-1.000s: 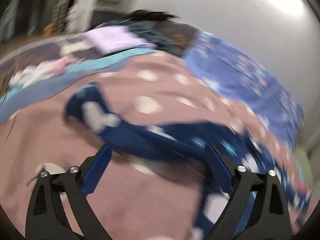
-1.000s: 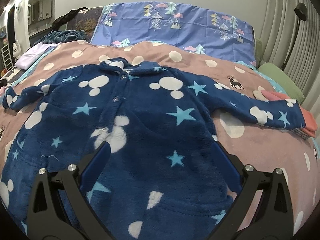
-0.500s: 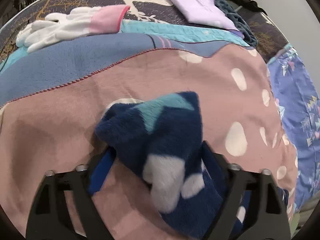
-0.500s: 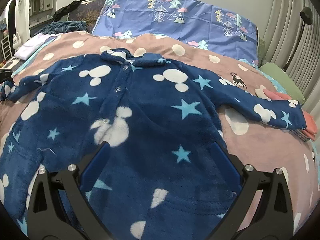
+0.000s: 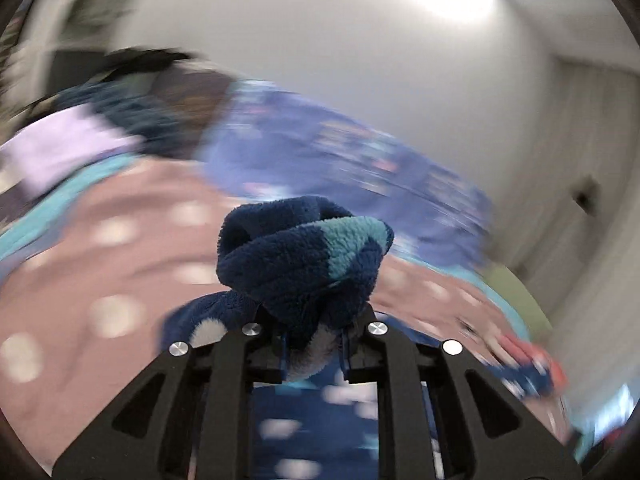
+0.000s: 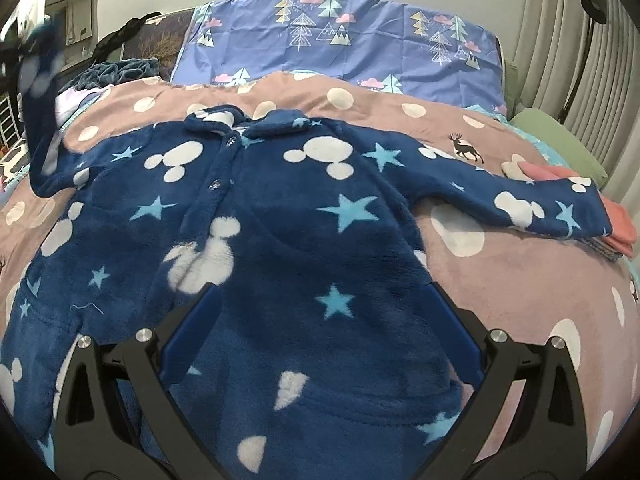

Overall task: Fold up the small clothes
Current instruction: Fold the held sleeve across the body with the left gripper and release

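From the left wrist view, the left hand-held gripper (image 5: 314, 350) was pinching the cuff end of the sleeve (image 5: 304, 256) of a navy fleece top, the plush fabric bunched up between its pressed-together fingers and bulging out beyond them. The bed behind it was badly blurred: a pink spotted blanket (image 5: 100, 264), a blue patterned pillow (image 5: 340, 152) farther off, and a pale lilac cloth (image 5: 60, 148) at the far left.

From the right wrist view, the right hand-held gripper (image 6: 320, 336) was spread wide, poised above the near hem of the navy fleece top (image 6: 280, 232) with nothing between its fingers. The top lay face up on the pink spotted blanket (image 6: 500, 280), collar toward the far side, buttons done up, covered in white mouse-head shapes and light blue stars. Its right-hand sleeve (image 6: 520, 204) stretched flat out to the right, the cuff lying over some coral-pink cloth (image 6: 616, 220). The sleeve on the left (image 6: 40, 92) was lifted off the bed, rising blurred at the far left edge. The blue pillow (image 6: 360, 40) with trees stood against the wall.
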Demonstrator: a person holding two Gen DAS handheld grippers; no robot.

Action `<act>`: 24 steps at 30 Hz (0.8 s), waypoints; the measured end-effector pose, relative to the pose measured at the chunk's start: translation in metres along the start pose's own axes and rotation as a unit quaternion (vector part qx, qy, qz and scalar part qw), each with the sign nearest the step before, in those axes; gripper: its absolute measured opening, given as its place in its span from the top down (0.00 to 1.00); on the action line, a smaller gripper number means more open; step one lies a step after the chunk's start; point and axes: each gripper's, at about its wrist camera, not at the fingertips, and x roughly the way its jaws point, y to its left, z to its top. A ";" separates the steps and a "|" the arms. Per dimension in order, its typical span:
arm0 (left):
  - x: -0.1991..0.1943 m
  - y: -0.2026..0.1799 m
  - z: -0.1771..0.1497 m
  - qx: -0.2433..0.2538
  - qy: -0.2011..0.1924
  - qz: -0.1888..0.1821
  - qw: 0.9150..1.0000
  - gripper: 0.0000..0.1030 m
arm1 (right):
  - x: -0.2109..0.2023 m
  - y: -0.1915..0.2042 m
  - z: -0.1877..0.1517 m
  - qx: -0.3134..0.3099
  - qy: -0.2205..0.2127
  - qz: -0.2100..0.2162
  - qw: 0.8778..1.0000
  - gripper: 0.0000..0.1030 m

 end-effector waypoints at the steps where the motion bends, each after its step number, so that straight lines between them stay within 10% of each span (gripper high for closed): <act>1: 0.009 -0.023 -0.007 0.018 0.009 -0.021 1.000 0.79 | -0.001 -0.003 -0.001 0.000 -0.001 -0.003 1.000 0.02; 6: 0.067 -0.111 -0.071 0.087 0.086 -0.077 0.990 0.62 | -0.005 -0.023 -0.006 0.027 0.001 -0.010 1.000 0.02; 8: 0.088 -0.129 -0.103 0.121 0.121 -0.049 0.984 0.38 | -0.005 -0.035 -0.008 0.045 0.005 -0.008 0.999 0.02; 11: 0.098 -0.135 -0.139 0.177 0.142 0.015 0.974 0.32 | -0.004 -0.053 -0.011 0.072 0.011 -0.003 0.997 0.02; 24: 0.020 -0.016 -0.141 0.196 0.103 0.191 0.956 0.12 | 0.039 -0.058 0.043 0.181 0.009 0.207 0.961 0.02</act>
